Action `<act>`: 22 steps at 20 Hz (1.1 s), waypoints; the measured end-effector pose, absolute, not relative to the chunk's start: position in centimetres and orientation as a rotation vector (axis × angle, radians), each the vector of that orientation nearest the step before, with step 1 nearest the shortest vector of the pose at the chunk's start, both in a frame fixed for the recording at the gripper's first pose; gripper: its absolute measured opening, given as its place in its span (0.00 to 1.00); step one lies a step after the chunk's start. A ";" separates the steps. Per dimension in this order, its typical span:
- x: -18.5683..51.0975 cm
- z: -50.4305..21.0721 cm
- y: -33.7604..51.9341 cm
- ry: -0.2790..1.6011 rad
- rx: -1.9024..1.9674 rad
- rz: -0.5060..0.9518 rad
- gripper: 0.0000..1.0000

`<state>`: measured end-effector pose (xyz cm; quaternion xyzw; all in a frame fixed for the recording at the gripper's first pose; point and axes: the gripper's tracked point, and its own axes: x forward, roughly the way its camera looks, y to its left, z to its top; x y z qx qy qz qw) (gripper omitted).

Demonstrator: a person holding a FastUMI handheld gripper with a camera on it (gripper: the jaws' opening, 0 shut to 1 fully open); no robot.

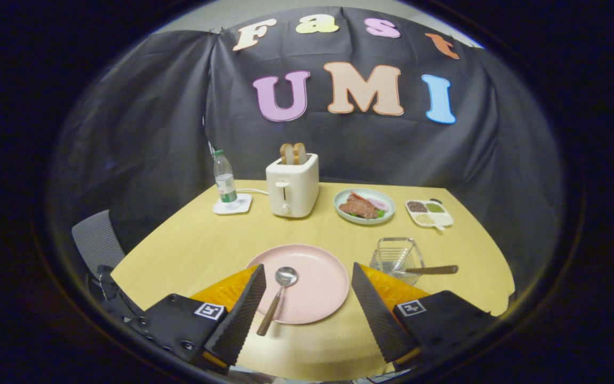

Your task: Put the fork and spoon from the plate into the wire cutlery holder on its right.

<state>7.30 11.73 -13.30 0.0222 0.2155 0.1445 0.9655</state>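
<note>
Jaws wide apart, spoon [276, 296] between, plate [320, 288]

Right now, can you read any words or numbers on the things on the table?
Water bottle: it has a label, too small and blurred to read.
Toaster: no text I can make out.
Gripper: square black-and-white markers, a pattern and not words. Its fingers are open, with the spoon on the pink plate between them.
Nothing else on the table carries readable text.

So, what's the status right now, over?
Claw open, empty, above plate. Spoon on plate, between fingers. Fork already in wire holder. Nothing blocking.
</note>
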 end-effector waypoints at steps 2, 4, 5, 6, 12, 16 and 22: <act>7.1 -14.9 12.5 0.451 0.061 0.276 1.00; 6.7 -16.2 13.1 0.458 0.073 0.257 1.00; 6.5 -17.1 13.5 0.465 0.077 0.252 1.00; 6.2 -17.8 13.8 0.474 0.074 0.248 1.00; 4.7 -22.2 15.2 0.553 0.045 0.266 1.00; 4.3 -23.9 15.5 0.590 0.037 0.251 0.90; 3.5 -25.0 16.6 0.634 0.050 0.252 0.68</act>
